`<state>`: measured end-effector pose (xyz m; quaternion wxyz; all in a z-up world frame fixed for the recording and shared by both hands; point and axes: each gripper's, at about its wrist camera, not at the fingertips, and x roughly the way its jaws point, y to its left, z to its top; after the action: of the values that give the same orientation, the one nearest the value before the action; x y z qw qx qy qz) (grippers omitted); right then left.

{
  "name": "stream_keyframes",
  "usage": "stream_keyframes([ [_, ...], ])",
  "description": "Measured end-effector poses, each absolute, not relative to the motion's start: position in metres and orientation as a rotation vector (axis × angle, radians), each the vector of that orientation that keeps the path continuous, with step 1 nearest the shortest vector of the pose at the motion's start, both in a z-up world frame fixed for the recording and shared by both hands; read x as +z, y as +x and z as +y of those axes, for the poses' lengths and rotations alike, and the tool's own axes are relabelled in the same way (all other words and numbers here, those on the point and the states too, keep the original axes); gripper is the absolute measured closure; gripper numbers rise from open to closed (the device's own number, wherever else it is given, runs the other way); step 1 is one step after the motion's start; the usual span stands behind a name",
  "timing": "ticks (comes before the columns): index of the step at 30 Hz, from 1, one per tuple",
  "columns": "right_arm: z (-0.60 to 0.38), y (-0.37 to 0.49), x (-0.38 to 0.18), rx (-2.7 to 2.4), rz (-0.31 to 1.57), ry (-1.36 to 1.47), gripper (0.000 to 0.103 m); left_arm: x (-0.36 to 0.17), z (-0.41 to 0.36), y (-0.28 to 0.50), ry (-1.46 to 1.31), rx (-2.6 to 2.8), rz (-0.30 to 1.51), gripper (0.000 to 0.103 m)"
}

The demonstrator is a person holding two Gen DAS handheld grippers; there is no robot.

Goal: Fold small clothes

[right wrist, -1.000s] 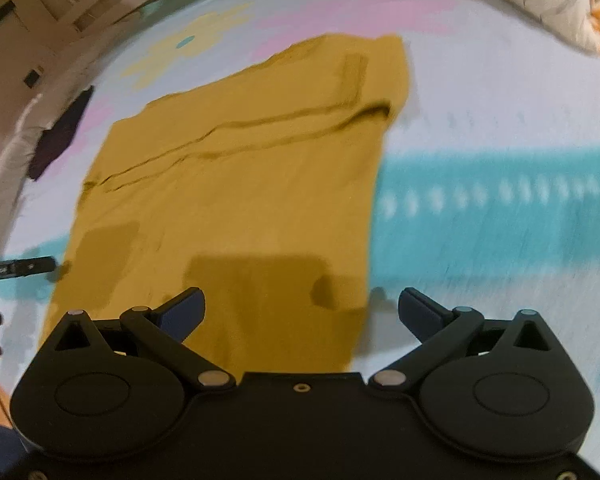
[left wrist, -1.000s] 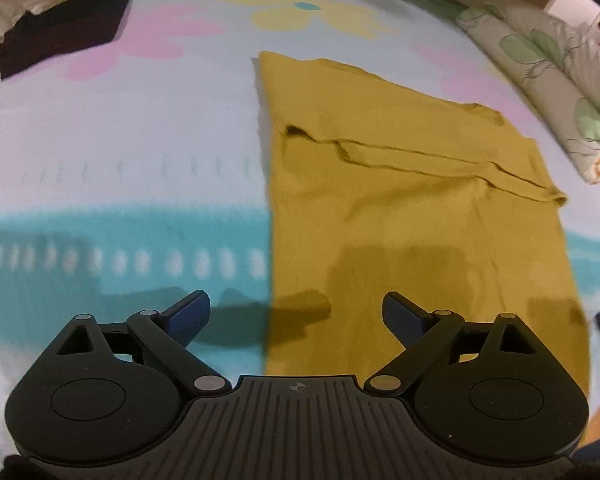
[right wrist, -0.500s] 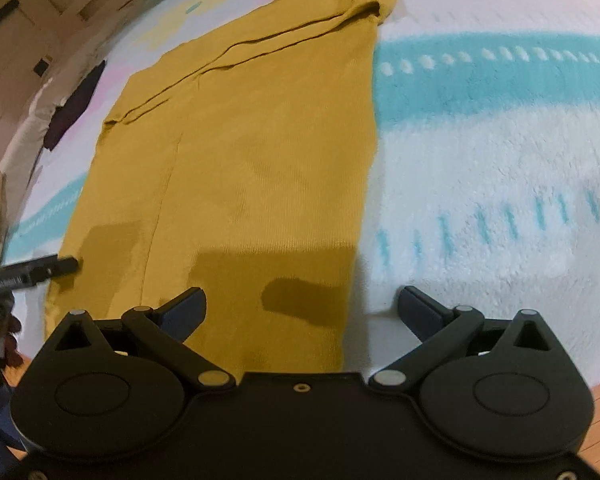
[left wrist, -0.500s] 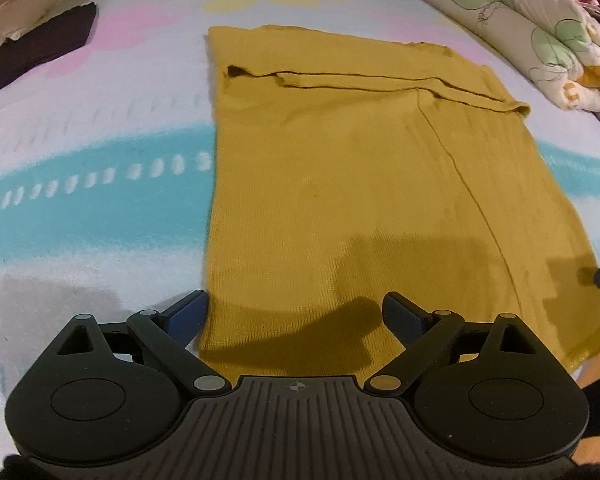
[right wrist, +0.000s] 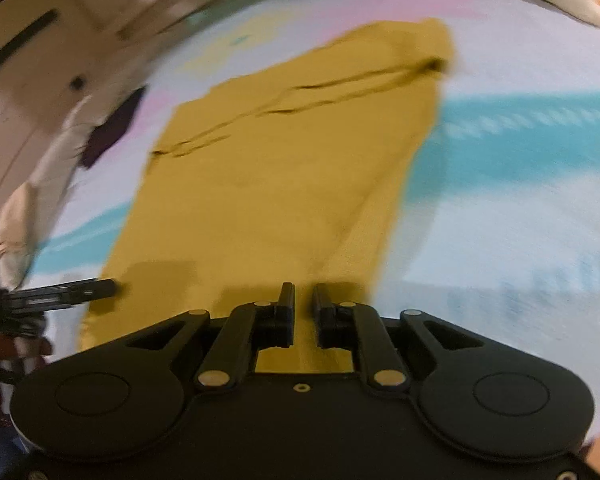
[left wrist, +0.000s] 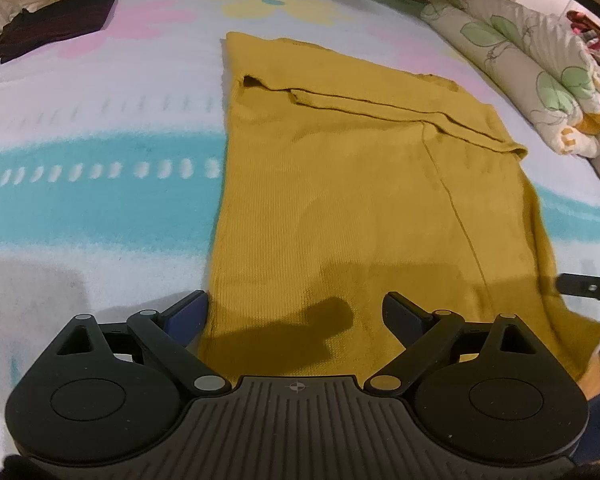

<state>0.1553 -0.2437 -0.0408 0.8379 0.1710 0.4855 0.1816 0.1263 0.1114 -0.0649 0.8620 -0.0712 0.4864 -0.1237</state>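
Observation:
A mustard-yellow knit garment (left wrist: 352,200) lies flat on the blanket, its sleeves folded across the far part. My left gripper (left wrist: 296,312) is open, its fingers straddling the garment's near left corner just above the cloth. In the right wrist view the garment (right wrist: 284,184) is blurred. My right gripper (right wrist: 303,300) has its fingers nearly closed on the garment's near right corner, and cloth shows between them and under the body. The left gripper's tip (right wrist: 80,290) shows at the left of that view. The right gripper's tip (left wrist: 588,286) shows at the right of the left wrist view.
The garment lies on a pastel flowered blanket (left wrist: 100,160) with a teal band. A dark folded garment (left wrist: 56,20) lies at the far left. A floral duvet (left wrist: 540,68) is bunched at the far right. The bed's near edge is just below the grippers.
My right gripper has closed from wide open onto the garment's near right corner. Both cameras shifted. The left gripper stays open at the near left corner.

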Motion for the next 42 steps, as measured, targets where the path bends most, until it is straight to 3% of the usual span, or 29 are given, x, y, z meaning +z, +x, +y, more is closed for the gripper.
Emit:
stream_keyframes([
  [5, -0.207, 0.169, -0.050, 0.510, 1.049, 0.352, 0.074, -0.067, 0.117, 0.125, -0.162, -0.259, 1.025, 0.009],
  [8, -0.214, 0.165, -0.042, 0.479, 0.996, 0.366, 0.055, -0.065, 0.121, 0.125, -0.185, -0.261, 1.024, 0.009],
  [16, -0.285, 0.147, -0.046, 0.243, 1.011, 0.471, 0.053, -0.063, 0.118, 0.129, -0.215, -0.265, 1.022, 0.009],
  [23, -0.271, 0.139, -0.038, 0.353, 0.963, 0.428, 0.052, -0.065, 0.106, 0.135, -0.212, -0.268, 1.024, 0.009],
  [26, -0.243, 0.140, -0.036, 0.383, 0.959, 0.357, 0.034, -0.068, 0.104, 0.134, -0.193, -0.266, 1.027, 0.009],
  [30, -0.202, 0.143, -0.045, 0.337, 1.002, 0.200, 0.031, -0.070, 0.101, 0.132, -0.166, -0.265, 1.022, 0.009],
  [33, -0.180, 0.143, -0.053, 0.236, 1.041, 0.060, 0.019, -0.072, 0.097, 0.132, -0.140, -0.255, 1.020, 0.008],
  [39, -0.171, 0.140, -0.068, 0.183, 1.063, -0.053, 0.020, -0.075, 0.083, 0.127, -0.080, -0.192, 0.997, 0.007],
  [42, -0.172, 0.139, -0.065, 0.176, 1.054, -0.058, 0.031, -0.077, 0.072, 0.125, -0.016, -0.157, 0.991, 0.007],
])
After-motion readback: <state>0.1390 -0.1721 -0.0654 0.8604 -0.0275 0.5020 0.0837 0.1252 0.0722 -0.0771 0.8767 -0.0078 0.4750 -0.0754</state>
